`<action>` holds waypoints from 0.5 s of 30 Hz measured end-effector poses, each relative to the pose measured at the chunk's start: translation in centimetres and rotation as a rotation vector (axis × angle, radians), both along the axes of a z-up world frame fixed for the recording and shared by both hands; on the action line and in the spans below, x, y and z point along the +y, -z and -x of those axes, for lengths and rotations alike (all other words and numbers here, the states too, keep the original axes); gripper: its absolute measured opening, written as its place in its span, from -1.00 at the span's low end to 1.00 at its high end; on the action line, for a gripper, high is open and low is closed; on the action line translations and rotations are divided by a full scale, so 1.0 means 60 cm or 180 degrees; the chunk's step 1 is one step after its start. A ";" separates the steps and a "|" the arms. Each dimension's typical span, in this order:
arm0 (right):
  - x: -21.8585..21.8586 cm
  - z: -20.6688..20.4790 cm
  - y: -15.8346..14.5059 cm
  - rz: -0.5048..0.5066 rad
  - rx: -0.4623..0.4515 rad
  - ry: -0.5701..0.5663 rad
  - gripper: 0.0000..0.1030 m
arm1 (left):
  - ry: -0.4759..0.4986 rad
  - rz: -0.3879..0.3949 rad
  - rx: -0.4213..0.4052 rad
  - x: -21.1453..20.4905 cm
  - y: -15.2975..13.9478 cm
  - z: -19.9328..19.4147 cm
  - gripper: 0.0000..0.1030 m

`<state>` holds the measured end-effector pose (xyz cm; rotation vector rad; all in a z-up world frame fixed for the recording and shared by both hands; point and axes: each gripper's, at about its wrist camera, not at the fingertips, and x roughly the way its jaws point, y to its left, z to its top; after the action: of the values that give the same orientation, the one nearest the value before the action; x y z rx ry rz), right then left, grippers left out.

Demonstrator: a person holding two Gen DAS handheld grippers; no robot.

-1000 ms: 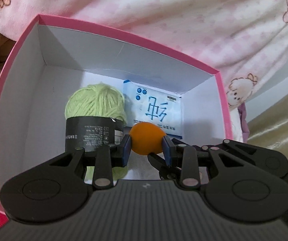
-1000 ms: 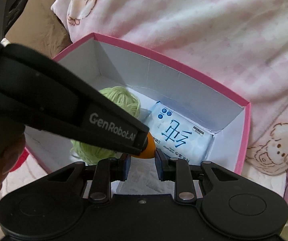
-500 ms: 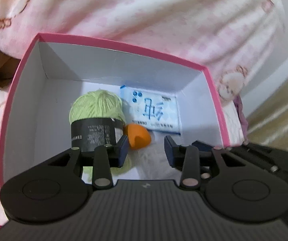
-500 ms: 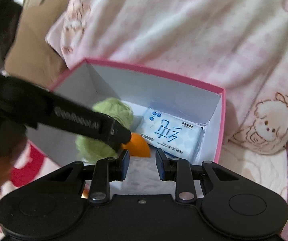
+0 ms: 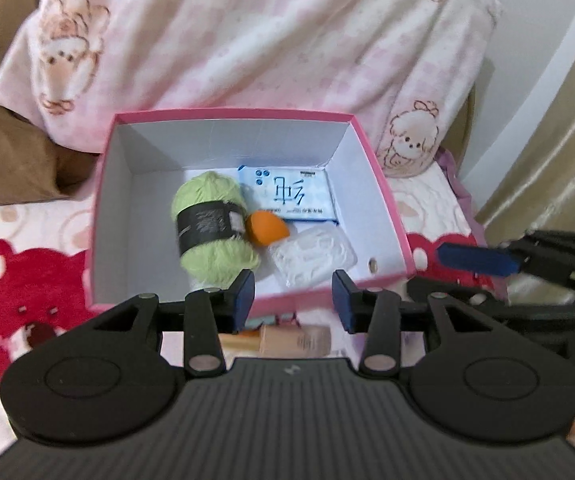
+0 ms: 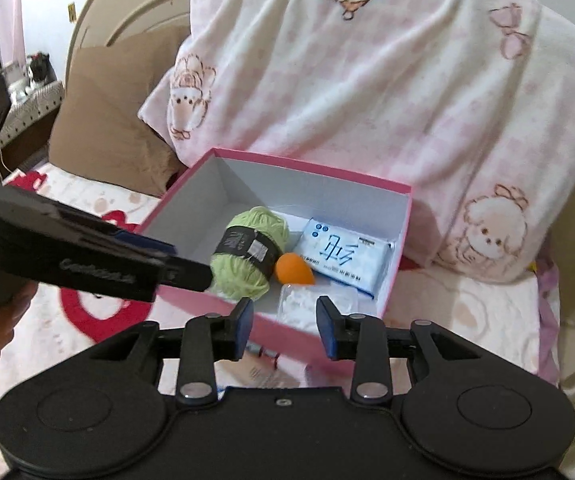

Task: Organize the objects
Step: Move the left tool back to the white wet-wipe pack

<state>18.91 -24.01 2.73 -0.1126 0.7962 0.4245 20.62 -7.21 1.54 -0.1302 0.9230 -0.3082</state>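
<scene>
A pink box with white walls sits on the bed; it also shows in the right wrist view. Inside lie a green yarn ball, an orange sponge, a blue tissue pack and a clear packet. My left gripper is open and empty, just in front of the box's near wall. My right gripper is open and empty at the box's near right corner. Each gripper shows in the other's view.
A pink-and-white blanket is piled behind the box, with a brown pillow to its left. The bed cover has red bear prints. Small items, one a beige box, lie under my left gripper. A curtain hangs at right.
My left gripper let go of the orange sponge, which now lies in the box beside the yarn. Both grippers have pulled back and up from the box, and the right jaws have opened wider.
</scene>
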 end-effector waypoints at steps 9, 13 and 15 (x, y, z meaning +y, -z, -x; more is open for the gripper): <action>-0.008 0.103 -0.037 -0.0079 -0.0130 -0.0085 0.05 | 0.0078 -0.0002 -0.0002 0.011 -0.030 0.090 0.02; -0.003 0.140 -0.025 -0.0156 -0.0060 -0.0117 0.06 | 0.0123 0.0081 0.0065 0.012 -0.027 0.122 0.03; 0.006 0.153 -0.015 -0.0113 0.0007 -0.0144 0.06 | 0.0188 0.0095 -0.0001 0.010 -0.032 0.141 0.09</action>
<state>9.72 -23.67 3.64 -0.0971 0.7892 0.4815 12.18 -6.63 3.45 -0.1306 0.9234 -0.3768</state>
